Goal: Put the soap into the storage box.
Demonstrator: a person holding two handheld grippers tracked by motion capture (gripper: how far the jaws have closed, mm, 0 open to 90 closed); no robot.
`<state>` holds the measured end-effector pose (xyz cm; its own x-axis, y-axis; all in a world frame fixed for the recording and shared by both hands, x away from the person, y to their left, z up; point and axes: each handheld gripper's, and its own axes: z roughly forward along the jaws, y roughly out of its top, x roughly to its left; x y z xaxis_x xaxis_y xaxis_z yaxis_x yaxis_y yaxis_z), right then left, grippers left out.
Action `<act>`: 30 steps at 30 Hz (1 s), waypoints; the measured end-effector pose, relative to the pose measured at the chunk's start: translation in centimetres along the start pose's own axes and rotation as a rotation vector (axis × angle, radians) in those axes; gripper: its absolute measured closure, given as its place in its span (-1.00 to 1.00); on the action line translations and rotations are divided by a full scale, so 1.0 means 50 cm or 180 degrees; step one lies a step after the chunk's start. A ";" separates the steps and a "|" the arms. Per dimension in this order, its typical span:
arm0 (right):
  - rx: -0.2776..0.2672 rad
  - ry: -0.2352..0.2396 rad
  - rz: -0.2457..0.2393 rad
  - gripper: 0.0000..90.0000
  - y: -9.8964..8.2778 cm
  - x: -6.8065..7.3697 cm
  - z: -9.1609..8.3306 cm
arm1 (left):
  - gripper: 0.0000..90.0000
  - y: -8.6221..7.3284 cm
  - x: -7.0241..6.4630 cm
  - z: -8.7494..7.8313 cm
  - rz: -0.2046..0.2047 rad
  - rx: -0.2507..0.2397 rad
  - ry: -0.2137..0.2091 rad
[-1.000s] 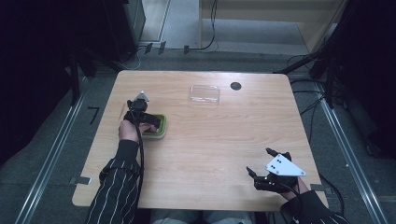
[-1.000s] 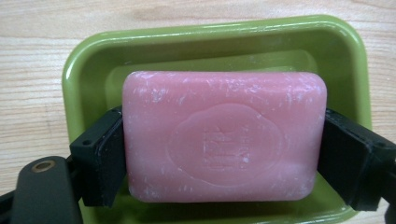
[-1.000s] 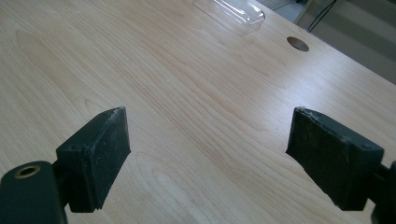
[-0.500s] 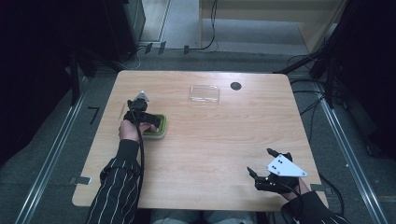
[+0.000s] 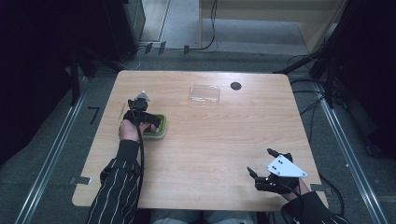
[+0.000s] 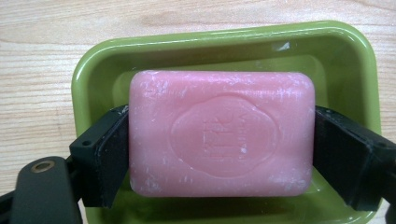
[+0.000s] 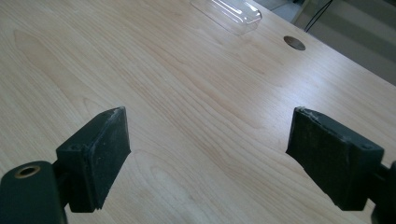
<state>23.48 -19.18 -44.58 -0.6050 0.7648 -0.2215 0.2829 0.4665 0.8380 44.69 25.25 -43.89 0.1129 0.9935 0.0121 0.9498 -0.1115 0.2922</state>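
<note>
I am holding my right gripper (image 5: 270,173) at the near right corner of the wooden table (image 5: 224,140). Its jaws are standing wide apart with nothing between them, just bare wood underneath.

Farther in, on the left side, I am holding my left gripper (image 6: 219,144) down over the green soap dish (image 6: 345,60). Its two black jaws are pressing on the short ends of the pink soap bar (image 6: 219,133), one on each end. The bar is sitting inside the dish (I cannot tell if it is touching the bottom or is a tiny bit up).

I think I am working on the soap and its dish. Soap is slippery, so I should be squeezing firmly but not so hard that I dent it. I should be keeping the bar flat and level, and moving straight up or down so it is not bumping the dish walls.

Farthest away, near the back edge, a clear plastic lid (image 5: 204,94) is lying flat, and just beside it is a small dark round hole (image 5: 236,86) in the table.
</note>
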 end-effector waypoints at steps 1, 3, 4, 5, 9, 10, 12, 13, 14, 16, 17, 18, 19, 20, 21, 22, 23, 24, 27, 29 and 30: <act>-0.0003 0.0005 -0.0004 -0.70 0.000 0.000 0.000 | -0.70 0.000 0.000 -0.001 0.0007 -0.0023 0.0011; -0.0004 -0.0002 -0.0002 -0.70 0.000 0.000 0.000 | -0.72 -0.001 -0.001 -0.004 0.0019 -0.0029 0.0026; -0.0001 -0.0001 -0.0004 -0.70 0.000 0.000 0.000 | -0.73 -0.001 -0.001 -0.006 0.0021 -0.0043 0.0024; -0.0005 0.0000 -0.0007 -0.70 0.000 0.000 0.000 | -0.75 -0.001 -0.002 -0.009 0.0024 -0.0059 0.0032; -0.0003 0.0000 -0.0007 -0.70 0.001 0.001 0.001 | -0.81 -0.003 -0.003 -0.016 0.0059 -0.0084 0.0037; -0.0002 -0.0002 -0.0007 -0.70 0.001 0.001 0.001 | -0.82 -0.004 -0.003 -0.018 0.0061 -0.0084 0.0041; -0.0008 0.0003 -0.0005 -0.70 0.001 0.001 0.001 | -0.85 -0.007 -0.004 -0.023 0.0074 -0.0096 0.0014; -0.0009 -0.0002 0.0002 -0.70 0.001 0.001 0.001 | -0.85 -0.009 -0.004 -0.026 0.0074 -0.0104 0.0017; -0.0011 -0.0004 0.0007 -0.70 0.001 0.001 0.001 | -0.86 -0.012 -0.004 -0.031 0.0082 -0.0103 0.0008; -0.0014 -0.0004 0.0013 -0.70 0.001 0.001 0.001 | -0.87 -0.016 -0.004 -0.036 0.0087 -0.0107 0.0009; -0.0015 -0.0004 0.0012 -0.70 0.002 0.001 0.001 | -0.88 -0.020 -0.004 -0.038 0.0103 -0.0103 0.0030; -0.0017 0.0000 0.0007 -0.70 0.002 0.001 0.001 | -0.89 -0.023 -0.004 -0.041 0.0112 -0.0102 0.0032; -0.0018 0.0002 0.0012 -0.70 0.002 0.002 0.002 | -0.90 -0.027 -0.004 -0.044 0.0119 -0.0097 0.0027; -0.0018 0.0005 0.0009 -0.70 0.002 0.002 0.002 | -0.90 -0.031 -0.004 -0.046 0.0126 -0.0100 0.0042; -0.0022 0.0011 0.0001 -0.70 0.002 0.002 0.002 | -0.91 -0.035 -0.005 -0.049 0.0129 -0.0109 0.0057; -0.0022 0.0012 0.0001 -0.70 0.002 0.002 0.002 | -0.91 -0.038 -0.004 -0.052 0.0131 -0.0111 0.0069; -0.0023 0.0013 -0.0002 -0.70 0.003 0.002 0.002 | -0.91 -0.041 -0.003 -0.055 0.0141 -0.0116 0.0070; -0.0023 0.0010 -0.0003 -0.70 0.003 0.002 0.002 | -0.91 -0.044 -0.003 -0.058 0.0148 -0.0124 0.0065; -0.0021 0.0011 -0.0019 -0.70 0.003 0.002 0.003 | -0.92 -0.053 -0.005 -0.064 0.0182 -0.0123 0.0092; -0.0023 0.0012 -0.0027 -0.70 0.003 0.002 0.003 | -0.93 -0.059 -0.007 -0.067 0.0193 -0.0139 0.0096; -0.0023 0.0013 -0.0028 -0.70 0.003 0.002 0.003 | -0.93 -0.061 -0.007 -0.068 0.0209 -0.0126 0.0095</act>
<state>23.60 -18.95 -44.55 -0.6105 0.7588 -0.2268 0.2721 0.4699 0.8397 40.75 25.30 -41.54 0.1652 0.9844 0.0608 0.9284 -0.1760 0.3274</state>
